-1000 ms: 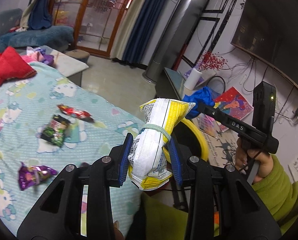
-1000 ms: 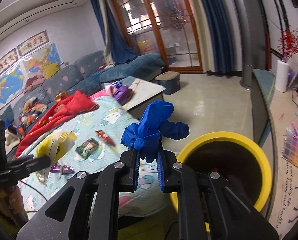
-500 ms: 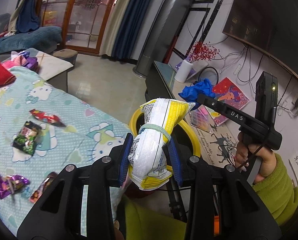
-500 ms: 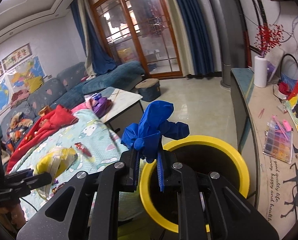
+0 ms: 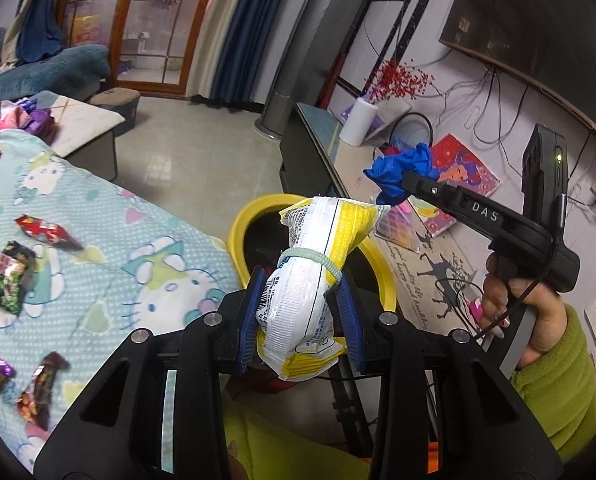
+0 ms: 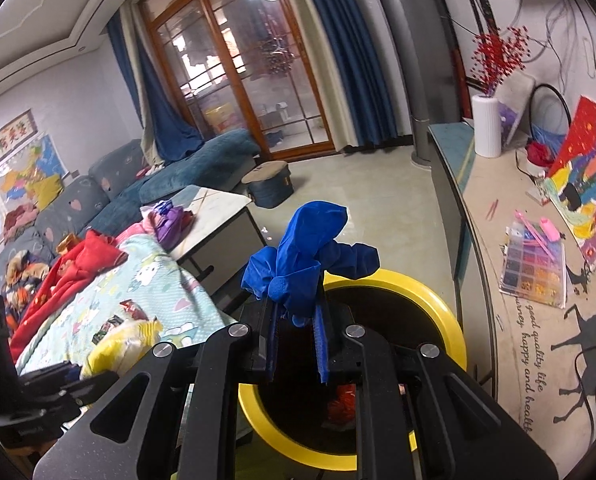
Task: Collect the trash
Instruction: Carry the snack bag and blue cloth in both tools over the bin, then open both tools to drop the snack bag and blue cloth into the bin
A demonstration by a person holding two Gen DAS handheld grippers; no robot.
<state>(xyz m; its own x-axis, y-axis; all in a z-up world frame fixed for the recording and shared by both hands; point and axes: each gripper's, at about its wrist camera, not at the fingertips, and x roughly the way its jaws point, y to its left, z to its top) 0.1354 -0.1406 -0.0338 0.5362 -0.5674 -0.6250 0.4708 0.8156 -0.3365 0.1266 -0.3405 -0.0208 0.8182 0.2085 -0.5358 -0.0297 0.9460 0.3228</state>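
My left gripper [image 5: 301, 320] is shut on a white and yellow snack bag [image 5: 309, 280] tied with a pale green band, held above the near rim of a yellow trash bin [image 5: 250, 220]. My right gripper [image 6: 296, 336] is shut on a crumpled blue glove [image 6: 309, 248], hanging over the same yellow bin [image 6: 449, 320], whose dark inside holds something red. In the left wrist view the blue glove [image 5: 401, 168] sticks out of the right gripper [image 5: 397, 192] above the bin's far side, with a hand in a green sleeve [image 5: 557, 368] on the handle.
Several snack wrappers [image 5: 46, 230] lie on the cartoon-print blanket [image 5: 110, 264] to the left. A low cabinet [image 6: 481, 200] with a bead box, a painting and a white vase [image 6: 485, 124] runs along the right. A small table [image 6: 218, 208] and sofa [image 6: 202, 164] stand behind.
Both grippers have swung right, away from the blanket and towards the yellow bin, which now fills more of each view. Each still holds its piece.
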